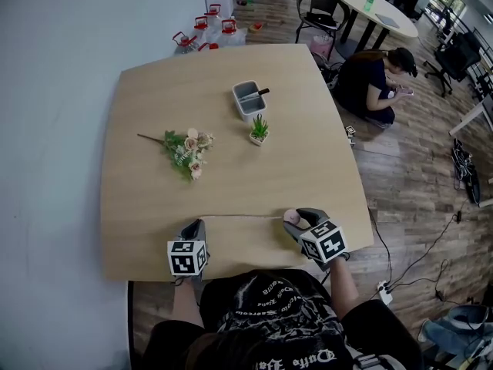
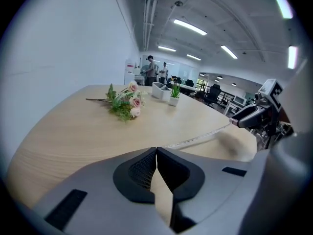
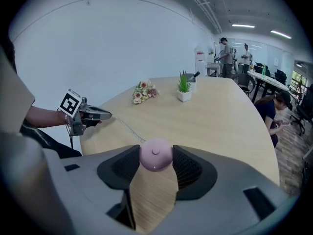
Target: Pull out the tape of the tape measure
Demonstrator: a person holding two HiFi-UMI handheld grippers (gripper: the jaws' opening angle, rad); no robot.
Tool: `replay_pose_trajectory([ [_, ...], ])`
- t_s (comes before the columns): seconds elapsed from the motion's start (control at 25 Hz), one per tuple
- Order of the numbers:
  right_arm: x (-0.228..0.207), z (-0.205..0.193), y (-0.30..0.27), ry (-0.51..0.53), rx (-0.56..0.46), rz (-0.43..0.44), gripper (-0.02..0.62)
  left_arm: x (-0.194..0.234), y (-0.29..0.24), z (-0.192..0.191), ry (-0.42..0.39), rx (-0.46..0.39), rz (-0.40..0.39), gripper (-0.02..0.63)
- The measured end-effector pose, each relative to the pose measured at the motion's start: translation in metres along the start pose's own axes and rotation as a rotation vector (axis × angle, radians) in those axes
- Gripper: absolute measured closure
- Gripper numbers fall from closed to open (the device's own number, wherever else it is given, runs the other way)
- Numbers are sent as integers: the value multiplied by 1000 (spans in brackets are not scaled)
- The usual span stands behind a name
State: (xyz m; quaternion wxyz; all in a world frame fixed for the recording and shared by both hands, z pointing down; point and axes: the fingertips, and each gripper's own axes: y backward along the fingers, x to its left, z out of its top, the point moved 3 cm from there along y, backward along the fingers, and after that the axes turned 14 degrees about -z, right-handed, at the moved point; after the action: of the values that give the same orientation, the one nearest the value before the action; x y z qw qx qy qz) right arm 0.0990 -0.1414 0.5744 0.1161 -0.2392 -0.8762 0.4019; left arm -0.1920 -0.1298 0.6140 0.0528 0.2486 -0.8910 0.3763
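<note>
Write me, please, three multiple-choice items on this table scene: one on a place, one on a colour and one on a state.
1. Where does the small potted plant stand?
A. on a chair
B. right beside the grey container
C. on the floor

2. What colour is the tape measure?
A. pink
B. yellow
C. black

3. How does the left gripper stand?
A. wide open and empty
B. shut on a pen
C. shut on the end of the tape

Answers:
1 B: the head view shows the pot just off the container's near corner.
2 A: the right gripper view shows its round pink case.
3 C: its jaws are together and the tape runs out from them.
</note>
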Motion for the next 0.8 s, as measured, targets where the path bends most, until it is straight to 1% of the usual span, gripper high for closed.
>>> replay_pose_trajectory([
  [0.08, 7, -1, -5, 3, 3, 5, 370, 8, -4, -5, 19, 29, 44, 595],
  [0.2, 15, 0, -9, 0, 4, 14, 370, 18, -9, -11, 95, 66, 88, 595],
  [0.36, 20, -2, -14, -2, 5, 11, 370, 26, -8, -17, 154, 66, 149, 592],
  [0.4, 20, -2, -15, 1, 7, 11, 370, 29, -6, -20, 184, 68, 157, 557],
  [0.44, 20, -2, -16, 5, 10, 13, 370, 31, -4, -22, 226, 65, 154, 468],
  [0.48, 21, -2, -18, 10, 12, 17, 369, 34, -1, -24, 270, 56, 139, 413],
  [0.52, 21, -1, -21, 15, 16, 19, 369, 36, 3, -26, 305, 42, 120, 374],
  [0.6, 20, -1, -26, 26, 26, 17, 368, 39, 12, -27, 338, 12, 99, 374],
  [0.68, 18, 1, -32, 35, 27, 1, 368, 39, 24, -26, 338, -27, 101, 374],
  [0.8, 14, 6, -44, 55, 11, -43, 368, 35, 43, -18, 323, -123, 97, 374],
])
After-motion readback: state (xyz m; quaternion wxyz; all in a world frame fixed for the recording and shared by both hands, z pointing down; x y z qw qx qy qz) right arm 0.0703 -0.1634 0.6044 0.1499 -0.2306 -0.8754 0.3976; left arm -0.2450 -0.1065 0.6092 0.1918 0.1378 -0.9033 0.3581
